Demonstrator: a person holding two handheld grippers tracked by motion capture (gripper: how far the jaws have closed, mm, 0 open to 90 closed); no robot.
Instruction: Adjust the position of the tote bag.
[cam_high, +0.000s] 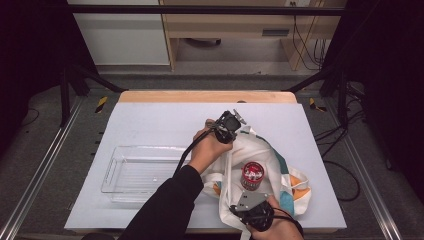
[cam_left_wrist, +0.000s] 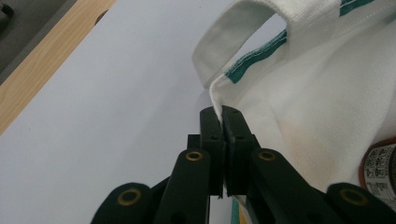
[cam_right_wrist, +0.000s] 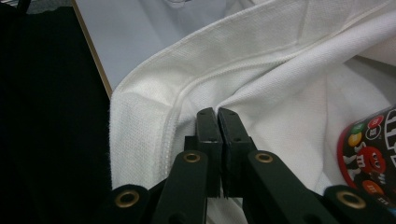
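White table (cam_high: 150, 120) at frame centre carries a cloth bag (cam_high: 270, 155). Left gripper (cam_high: 231, 129) and right gripper (cam_high: 248, 201) each clamp its rim; 1 red can (cam_high: 252, 176) sits inside.

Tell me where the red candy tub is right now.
In the high view the red candy tub sits in the open mouth of the white cloth bag, right of the clear plastic tray, between the left hand-held gripper and the right hand-held gripper.

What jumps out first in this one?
A white cloth bag lies at the table's right, held open by the left gripper at its far rim and the right gripper at its near rim. A red can sits inside; a clear tray rests left.
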